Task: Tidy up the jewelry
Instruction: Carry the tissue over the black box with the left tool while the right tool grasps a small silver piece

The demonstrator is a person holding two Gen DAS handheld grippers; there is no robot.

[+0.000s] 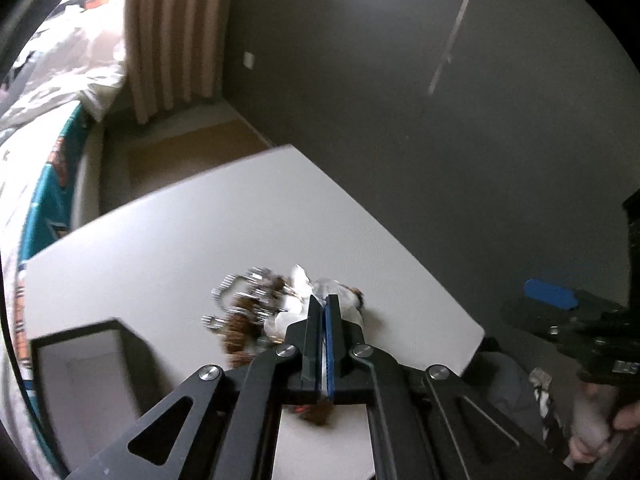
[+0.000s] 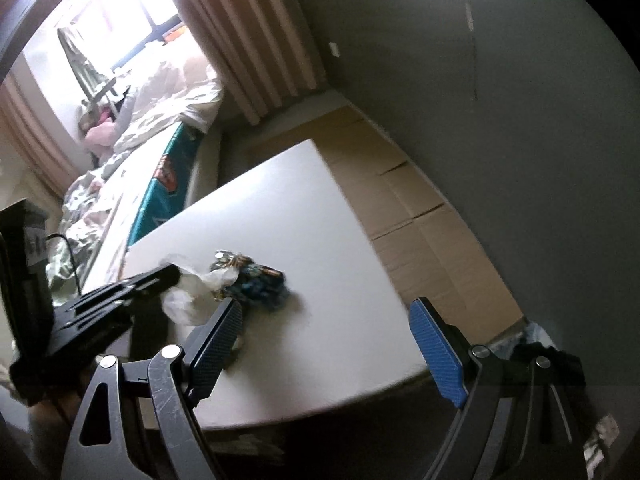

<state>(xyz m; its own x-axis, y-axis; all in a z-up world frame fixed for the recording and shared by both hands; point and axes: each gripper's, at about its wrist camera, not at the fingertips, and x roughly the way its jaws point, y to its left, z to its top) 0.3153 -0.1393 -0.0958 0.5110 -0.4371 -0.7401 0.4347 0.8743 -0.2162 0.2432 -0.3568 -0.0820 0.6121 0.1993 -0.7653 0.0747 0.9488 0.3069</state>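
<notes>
A tangled heap of jewelry (image 1: 248, 308) with silver chain links and brown beads lies on the white table (image 1: 160, 240). A crumpled clear plastic bag (image 1: 340, 292) lies against its right side. My left gripper (image 1: 323, 306) is shut, its tips pinching the edge of the bag. From the right wrist view the same left gripper (image 2: 172, 272) reaches in from the left to the plastic bag (image 2: 192, 288), beside the jewelry heap (image 2: 256, 284). My right gripper (image 2: 326, 304) hangs open over the table's near edge, with nothing between its fingers.
A black box with a pale inside (image 1: 80, 360) stands on the table at the near left. A bed with patterned bedding (image 2: 132, 152) and curtains (image 2: 248, 52) lie beyond the table. A grey wall (image 1: 440, 120) runs along the right. A hand (image 1: 624, 416) holds the right gripper's handle.
</notes>
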